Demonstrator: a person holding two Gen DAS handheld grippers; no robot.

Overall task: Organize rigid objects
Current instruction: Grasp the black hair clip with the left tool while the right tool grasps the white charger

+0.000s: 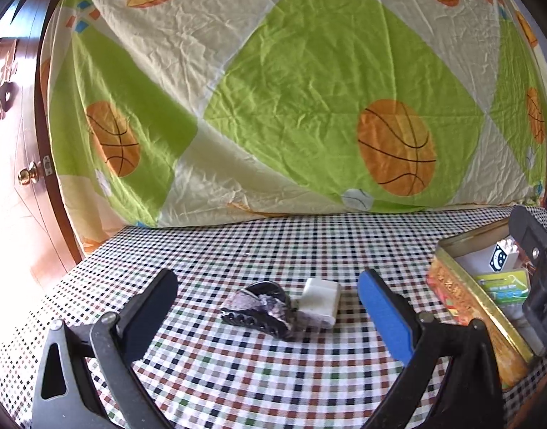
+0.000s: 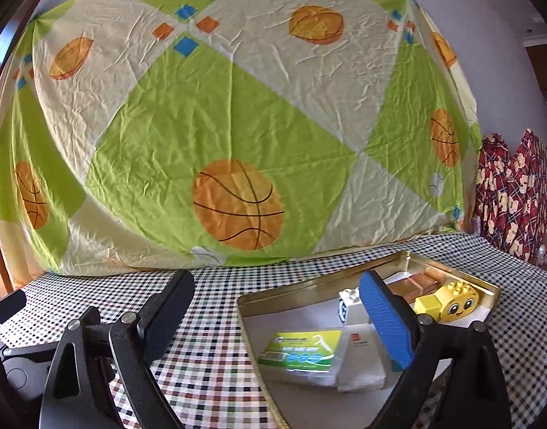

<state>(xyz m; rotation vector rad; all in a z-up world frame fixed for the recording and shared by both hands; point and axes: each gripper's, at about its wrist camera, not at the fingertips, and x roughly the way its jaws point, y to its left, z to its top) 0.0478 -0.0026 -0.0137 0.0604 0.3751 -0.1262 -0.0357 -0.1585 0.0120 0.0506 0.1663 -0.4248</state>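
Observation:
On the checked tablecloth lie a dark patterned hair claw clip [image 1: 260, 307] and a white rectangular box [image 1: 320, 300], touching each other. My left gripper [image 1: 268, 284] is open, its fingers spread to either side of the pair, just short of them. A gold tin tray [image 2: 377, 268] holds a green-labelled packet [image 2: 303, 352], a white block [image 2: 350, 305], a copper-coloured bar [image 2: 421, 282] and a yellow smiling toy brick [image 2: 448, 302]. My right gripper [image 2: 277, 286] is open and empty over the tin's near left edge. In the left wrist view the tin tray [image 1: 462, 282] sits at right.
A basketball-print sheet [image 1: 273, 89] hangs as a backdrop at the table's far edge. A wooden door with a brass knob [image 1: 26, 175] stands at left. Red patterned cloth [image 2: 516, 189] is at far right. The right gripper's black body [image 1: 537, 275] overlaps the tin.

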